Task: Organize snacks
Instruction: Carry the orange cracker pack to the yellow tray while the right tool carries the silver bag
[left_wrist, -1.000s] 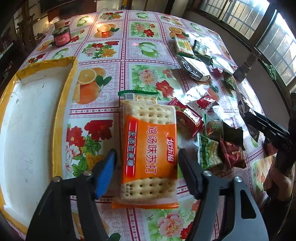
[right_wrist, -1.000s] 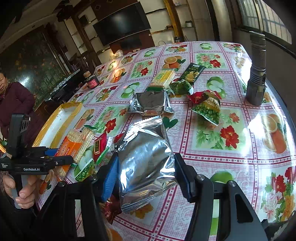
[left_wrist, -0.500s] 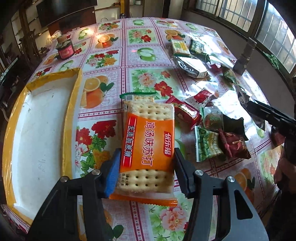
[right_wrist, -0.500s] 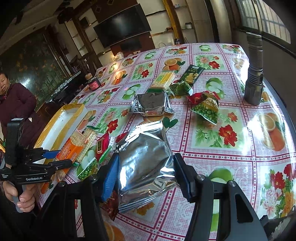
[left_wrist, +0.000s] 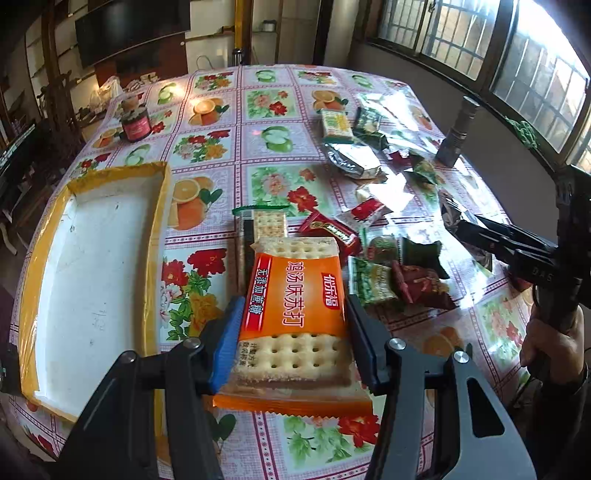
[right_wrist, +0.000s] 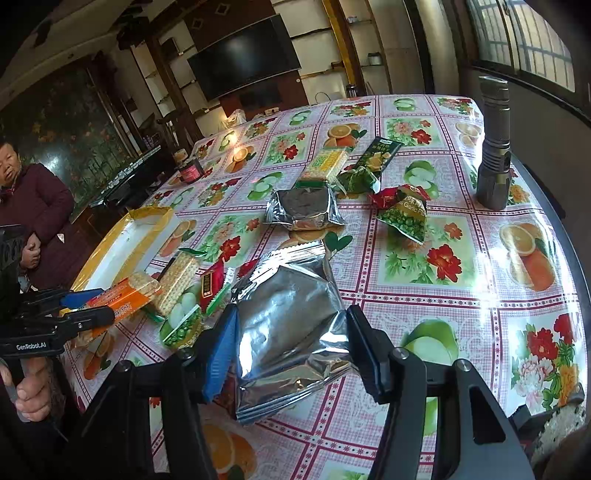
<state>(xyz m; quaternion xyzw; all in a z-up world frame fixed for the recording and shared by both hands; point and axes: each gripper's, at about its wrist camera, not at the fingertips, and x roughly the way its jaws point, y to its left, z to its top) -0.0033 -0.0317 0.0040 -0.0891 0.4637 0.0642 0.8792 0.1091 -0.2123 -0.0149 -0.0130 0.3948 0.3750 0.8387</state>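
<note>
An orange cracker pack (left_wrist: 295, 291) sits between the pads of my left gripper (left_wrist: 291, 306), which is shut on it and holds it above the floral tablecloth. In the right wrist view that pack (right_wrist: 125, 295) hangs near the white tray with the yellow rim (right_wrist: 122, 243). The tray (left_wrist: 159, 221) lies just left of the pack. My right gripper (right_wrist: 290, 314) is shut on a crinkled silver foil bag (right_wrist: 284, 280), its lower end tilted up off the table. From the left wrist view the right gripper (left_wrist: 465, 225) is at the far right.
A green-edged cracker pack (left_wrist: 262, 221) and several small snack packets (left_wrist: 388, 280) lie mid-table. Farther back are another silver bag (right_wrist: 303, 210), a pea packet (right_wrist: 406, 218), a flashlight (right_wrist: 493, 147) upright and a red jar (left_wrist: 136, 123). A person in a dark red jacket (right_wrist: 33, 206) stands left.
My left gripper's jaws closed onto the orange cracker pack and lifted it off the table. The right gripper stayed still with the silver bag.
</note>
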